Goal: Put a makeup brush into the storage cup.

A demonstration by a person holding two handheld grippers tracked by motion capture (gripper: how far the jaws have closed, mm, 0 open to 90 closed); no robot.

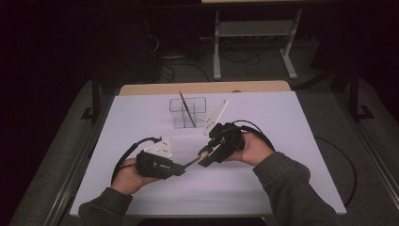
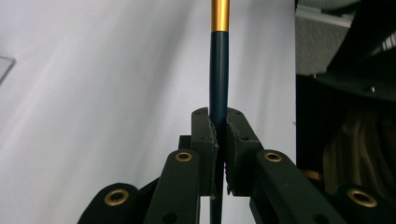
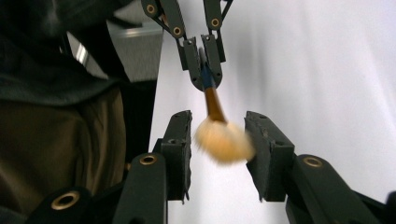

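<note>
1. Over the white-covered table (image 1: 263,122), the left hand-held gripper (image 2: 218,135) pinched a dark-handled, gold-ferruled makeup brush (image 3: 219,133).
2. Its long axis pointed at the right hand-held gripper (image 3: 218,140), whose spread jaws flanked the bristles without pressing.

The tongs (image 2: 218,135) are clamped on a dark blue handle (image 2: 219,74), both pads pressed against it. The handle runs straight up the middle to a gold band (image 2: 220,15) at the top edge. Behind it lies the white surface (image 2: 102,93). On the right a dark shape (image 2: 355,56) looms, perhaps the other tool, too dim to tell.
</note>
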